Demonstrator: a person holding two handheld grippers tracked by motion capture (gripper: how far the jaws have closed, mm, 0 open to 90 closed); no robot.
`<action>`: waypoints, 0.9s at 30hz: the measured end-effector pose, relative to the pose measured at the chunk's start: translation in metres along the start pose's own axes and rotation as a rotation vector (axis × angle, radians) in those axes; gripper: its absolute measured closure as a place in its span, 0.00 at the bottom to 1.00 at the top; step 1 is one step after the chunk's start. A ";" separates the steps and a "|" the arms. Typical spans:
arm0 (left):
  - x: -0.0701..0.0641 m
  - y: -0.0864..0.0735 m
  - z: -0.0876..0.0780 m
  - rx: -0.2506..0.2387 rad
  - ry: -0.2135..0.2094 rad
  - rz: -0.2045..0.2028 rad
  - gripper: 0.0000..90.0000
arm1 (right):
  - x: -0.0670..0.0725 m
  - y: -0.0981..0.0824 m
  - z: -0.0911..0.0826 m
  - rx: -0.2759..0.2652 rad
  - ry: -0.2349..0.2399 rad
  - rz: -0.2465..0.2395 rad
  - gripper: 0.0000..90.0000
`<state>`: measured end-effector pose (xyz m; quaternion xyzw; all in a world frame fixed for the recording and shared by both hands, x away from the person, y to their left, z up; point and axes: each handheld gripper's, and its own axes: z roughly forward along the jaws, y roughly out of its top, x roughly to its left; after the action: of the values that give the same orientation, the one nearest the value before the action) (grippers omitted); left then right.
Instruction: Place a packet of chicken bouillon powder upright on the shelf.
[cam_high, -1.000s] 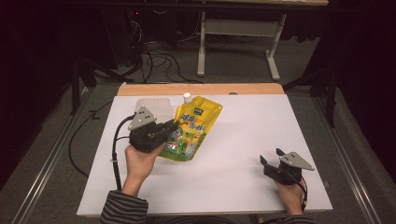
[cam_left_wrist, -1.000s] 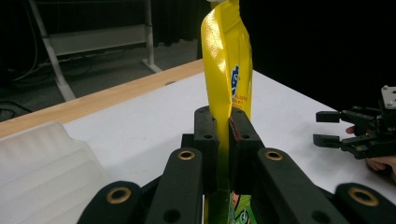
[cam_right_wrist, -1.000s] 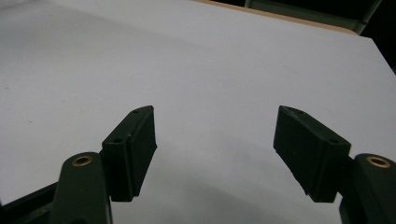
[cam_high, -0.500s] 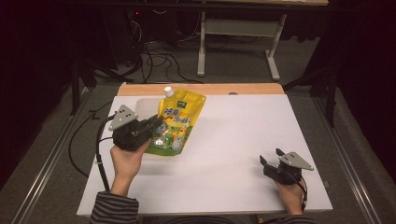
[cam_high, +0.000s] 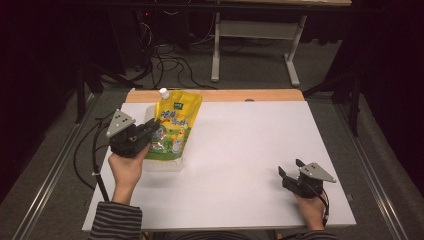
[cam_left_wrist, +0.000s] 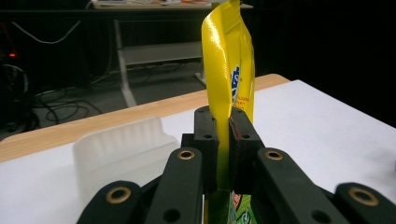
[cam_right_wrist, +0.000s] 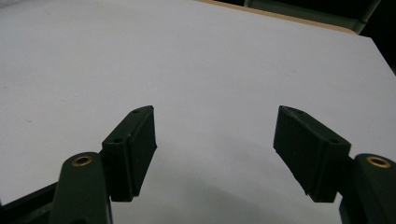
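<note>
Clamped on the near edge of a yellow spouted pouch (cam_high: 175, 126), the left gripper (cam_high: 148, 131) pinches the thin film between its two black pads, as the left gripper view shows: the pouch (cam_left_wrist: 229, 79) rises upright out of the closed jaws, its flat face turned edge-on to the camera. Gripping the side seam, rather than the bulging middle, probably gives the pads something thin and stiff to bite, and it keeps the white cap (cam_high: 163, 93) pointing up and away from the person. In the high view the pouch stands at the far left of the white table (cam_high: 240, 150), close to the wooden strip at the back edge, with the gripper just on its left side and the hand below it. A translucent white plastic holder (cam_left_wrist: 119, 149) sits on the table right beside the pouch; I judge it may be where the pouch is meant to stand. Over at the near right corner, the right gripper (cam_high: 292, 175) rests low on the table, well apart from the pouch, its jaws spread wide with nothing but bare tabletop between them, seemingly waiting its turn
</note>
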<state>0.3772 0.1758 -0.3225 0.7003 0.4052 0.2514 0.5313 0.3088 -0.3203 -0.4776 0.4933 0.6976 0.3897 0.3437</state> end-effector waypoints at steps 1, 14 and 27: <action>0.002 -0.001 0.000 -0.001 0.011 -0.003 0.94 | 0.000 0.000 0.000 0.000 0.002 0.000 0.34; 0.016 -0.016 0.018 0.029 0.073 -0.003 0.94 | 0.000 0.000 0.000 -0.002 0.003 -0.007 0.34; 0.011 -0.026 0.045 0.098 0.067 0.055 0.93 | 0.000 0.000 0.000 -0.002 0.001 -0.002 0.34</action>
<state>0.4106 0.1631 -0.3618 0.7274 0.4151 0.2694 0.4753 0.3087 -0.3207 -0.4776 0.4921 0.6977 0.3904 0.3444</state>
